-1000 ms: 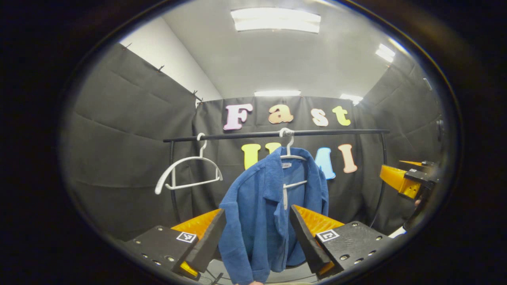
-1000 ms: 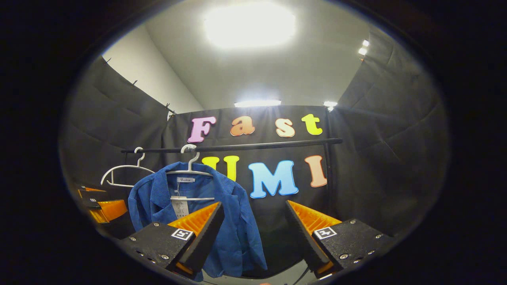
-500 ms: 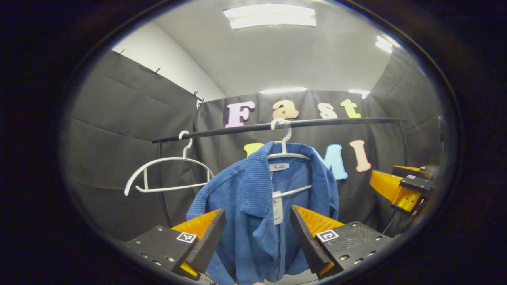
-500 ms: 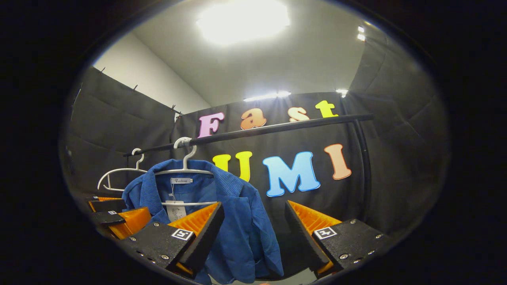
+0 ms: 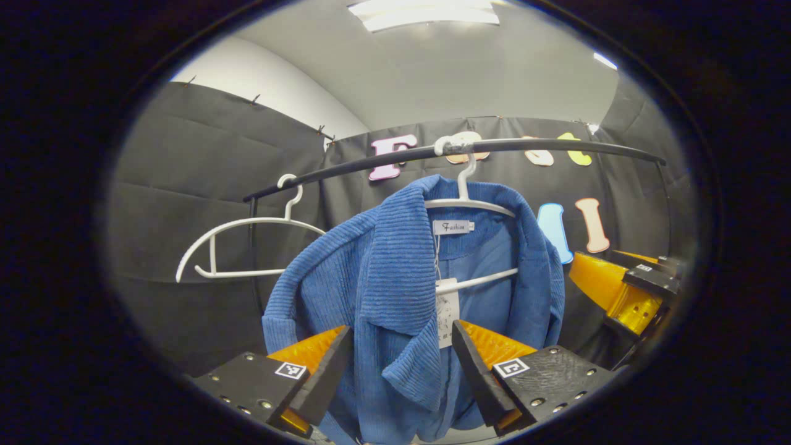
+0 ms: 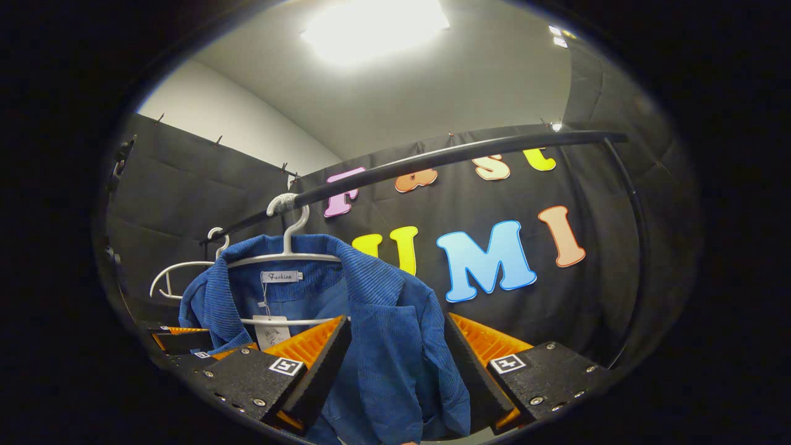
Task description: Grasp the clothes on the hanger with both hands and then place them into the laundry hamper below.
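Early stage, as I judge it: nothing gripped yet, nothing in the hamper. I can't point to the hamper, so the drop spot stays unconfirmed.

Nearest, in the left gripper view, my left hand-held gripper [image 5: 401,364] has its jaws apart, with the blue jacket [image 5: 395,290] hanging in the gap: the left lapel and a paper tag [image 5: 446,312] sit between the fingers. No squeeze that I see; whether a finger brushes the cloth I can't tell. In the right gripper view, my right hand-held gripper [image 6: 398,371] is also spread, with the jacket's right front panel between the fingers, not pinched.

The jacket is on a white hanger [image 5: 466,201], which hooks over the black rail [image 5: 544,147] near the rail's middle. Farther left along the rail, toward its left end, hangs an empty white hanger [image 5: 241,247], bare.

Left to do, in my judgement: close both grippers on the cloth, pull it off the hanger, lower it into the hamper.

Counts:
- hand-held grippers: two, both open
- jackets: one
- hangers: two, one loaded, one bare
- rails: one
- paper tags: one, plus one sewn neck label [image 5: 453,227]
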Demonstrator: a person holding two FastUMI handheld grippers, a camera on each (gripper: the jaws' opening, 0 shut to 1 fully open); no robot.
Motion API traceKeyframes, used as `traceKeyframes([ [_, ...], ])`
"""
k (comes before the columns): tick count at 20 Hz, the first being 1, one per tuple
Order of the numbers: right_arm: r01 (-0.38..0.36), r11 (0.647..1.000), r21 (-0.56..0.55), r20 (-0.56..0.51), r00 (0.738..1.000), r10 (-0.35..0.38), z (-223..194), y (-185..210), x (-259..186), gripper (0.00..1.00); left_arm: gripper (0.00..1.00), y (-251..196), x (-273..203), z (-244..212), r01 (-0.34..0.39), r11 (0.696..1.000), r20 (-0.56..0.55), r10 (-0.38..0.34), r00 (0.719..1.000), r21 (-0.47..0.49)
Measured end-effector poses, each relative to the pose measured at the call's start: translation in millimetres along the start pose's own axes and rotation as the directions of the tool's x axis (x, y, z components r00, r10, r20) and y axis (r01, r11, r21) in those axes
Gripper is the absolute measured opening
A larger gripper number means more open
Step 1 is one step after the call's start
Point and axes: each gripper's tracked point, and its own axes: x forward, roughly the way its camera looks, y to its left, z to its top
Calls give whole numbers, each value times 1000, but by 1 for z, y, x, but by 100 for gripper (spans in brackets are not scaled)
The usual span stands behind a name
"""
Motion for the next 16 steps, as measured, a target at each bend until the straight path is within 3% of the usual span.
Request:
traceKeyframes([
  [4, -16, 1000, 25, -40, 999, 17, -25, 6, 18, 94, 99, 2, 11, -16, -41, 999, -8, 41, 999, 9],
  [6, -28, 999, 39, -50, 998, 30, -36, 9, 28, 94, 93, 3, 13, -21, -57, 998, -13, 57, 998, -7],
  [9, -78, 996, 46, -90, 993, 82, -55, 22, 39, 94, 93, 9, 20, -29, -81, 996, -28, 81, 996, -20],
  [14, -18, 1000, -10, -170, 985, 16, -92, 10, 56, 93, 93, 12, 25, -35, -107, 994, -42, 106, 993, -23],
  [16, -27, 999, 37, -211, 977, 34, -104, 14, 56, 84, 92, 16, 24, -35, -114, 993, -41, 114, 993, -3],
])
